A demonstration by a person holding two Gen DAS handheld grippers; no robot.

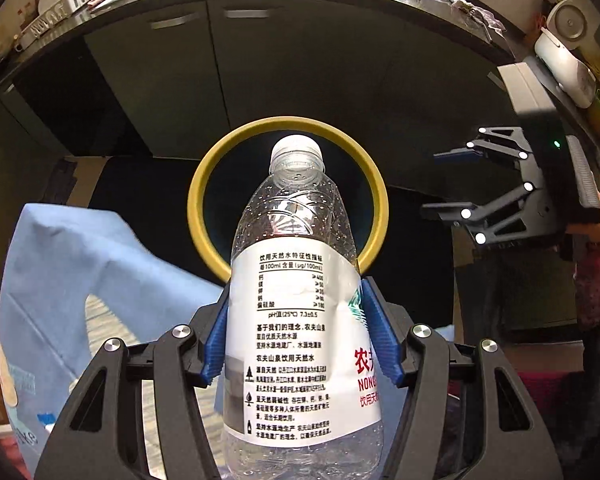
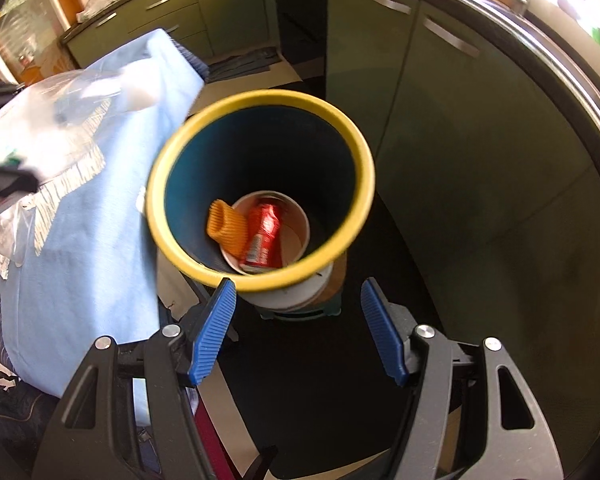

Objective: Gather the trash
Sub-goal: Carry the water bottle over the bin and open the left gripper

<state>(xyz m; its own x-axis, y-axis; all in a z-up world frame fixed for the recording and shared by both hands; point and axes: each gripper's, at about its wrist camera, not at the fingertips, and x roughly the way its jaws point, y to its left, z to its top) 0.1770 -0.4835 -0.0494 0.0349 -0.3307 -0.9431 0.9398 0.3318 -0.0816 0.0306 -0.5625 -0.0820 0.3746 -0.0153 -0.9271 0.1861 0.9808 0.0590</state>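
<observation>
Between the blue ribbed pads [image 1: 217, 340] of the left hand-held gripper [image 1: 300, 336] sits a clear plastic water bottle [image 1: 296, 304], clamped at its label, pads pressing both sides. Bottle's long axis runs straight out along the fingers, white cap end [image 1: 296, 148] pointing away from the cam & down toward the yellow-rimmed bin [image 1: 204, 184]; base end is nearest the lens, btm of frame. Cap lines up w/ the bin's dark mouth in the left wrist view. Bottle looks empty, droplets inside. Label: white, Chinese print, "农夫山泉饮用天然水" readable, a nutrient table w/ "100ml" & "pH", plus red "NON…" cut off at the label edge. Right hand-held gripper [image 2: 298, 328] has fingers apart, nothing between them, hanging just above the bin rim [image 2: 256, 100] on the near side. Inside the bin: white paper cup [image 2: 296, 236] holding a red wrapper [image 2: 264, 236] & an orange ridged piece [image 2: 226, 226]. Blue cloth [image 2: 100, 216] covers the surface just left of the bin. Green-grey cabinets [image 2: 460, 140] behind.
</observation>
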